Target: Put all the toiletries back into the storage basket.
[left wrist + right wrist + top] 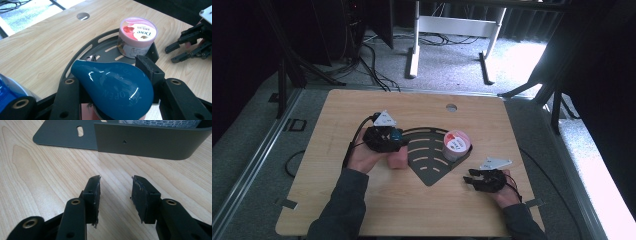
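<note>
While clamped between the left gripper's (pixel 110 82) jaws, sits a pink bottle (pixel 398 159) with a teal cap (pixel 112 87), cap glossy and teardrop-shaped, pointing toward the rack (pixel 100 47). Held at the rack's left edge, low over the surface (pixel 362 210); pink body showing under the gripper in the high view, just beside the rack's slotted plate. Whether the bottle's base touches the wood cannot be told. Gripped from the left by a hand (pixel 362 157) in a dark sleeve.

Farther along, standing upright in the rack's far right corner against its raised rim: a pink tub (pixel 137 37) with a printed lid. Well apart from the bottle, with bare slotted plate between them.

Off to the right, resting low near the rack's right corner: the right gripper (pixel 116 195), jaws apart with nothing between them, bare wood showing in the gap. Aimed at the rack's dark wall, close to it but not touching. Clear of the tub too.

Beyond, near the far edge of the surface: a round hole (pixel 451 107).
</note>
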The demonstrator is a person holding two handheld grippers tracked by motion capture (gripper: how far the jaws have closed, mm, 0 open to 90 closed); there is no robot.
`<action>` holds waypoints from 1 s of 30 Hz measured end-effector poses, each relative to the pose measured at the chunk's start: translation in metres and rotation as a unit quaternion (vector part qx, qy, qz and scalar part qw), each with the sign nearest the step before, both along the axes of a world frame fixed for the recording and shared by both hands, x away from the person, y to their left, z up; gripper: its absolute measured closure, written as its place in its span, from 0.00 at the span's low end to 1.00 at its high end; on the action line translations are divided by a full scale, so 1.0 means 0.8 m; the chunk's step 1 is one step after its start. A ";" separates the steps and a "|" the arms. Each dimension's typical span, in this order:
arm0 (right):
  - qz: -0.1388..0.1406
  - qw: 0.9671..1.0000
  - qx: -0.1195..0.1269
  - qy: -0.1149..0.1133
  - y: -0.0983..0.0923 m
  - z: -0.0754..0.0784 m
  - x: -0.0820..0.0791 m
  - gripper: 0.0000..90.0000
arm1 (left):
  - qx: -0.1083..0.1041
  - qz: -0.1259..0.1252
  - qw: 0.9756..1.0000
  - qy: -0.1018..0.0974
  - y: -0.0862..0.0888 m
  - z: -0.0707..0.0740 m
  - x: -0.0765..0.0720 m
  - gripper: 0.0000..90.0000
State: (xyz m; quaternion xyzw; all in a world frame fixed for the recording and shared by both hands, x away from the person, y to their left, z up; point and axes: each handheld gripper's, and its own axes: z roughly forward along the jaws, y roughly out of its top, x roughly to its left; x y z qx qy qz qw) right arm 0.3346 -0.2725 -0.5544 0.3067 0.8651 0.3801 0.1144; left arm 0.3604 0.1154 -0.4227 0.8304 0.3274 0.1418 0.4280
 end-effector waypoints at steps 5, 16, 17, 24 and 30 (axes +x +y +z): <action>-0.001 1.000 0.000 -0.001 0.000 0.000 0.000 0.64 | 0.000 -0.002 1.000 0.000 -0.006 0.001 0.002 0.59; -0.001 1.000 0.001 -0.002 -0.001 -0.001 0.000 0.64 | 0.000 0.004 1.000 0.001 -0.017 0.003 0.008 0.59; -0.001 1.000 0.002 -0.002 -0.001 -0.001 0.000 0.64 | 0.000 0.003 1.000 0.000 -0.018 0.003 0.009 0.59; -0.001 1.000 0.001 -0.002 -0.001 -0.001 0.000 0.64 | -0.001 0.006 1.000 -0.003 -0.027 0.003 0.013 0.60; -0.001 1.000 0.001 -0.002 -0.001 -0.001 0.000 0.64 | -0.002 0.005 1.000 -0.004 -0.034 0.003 0.016 0.59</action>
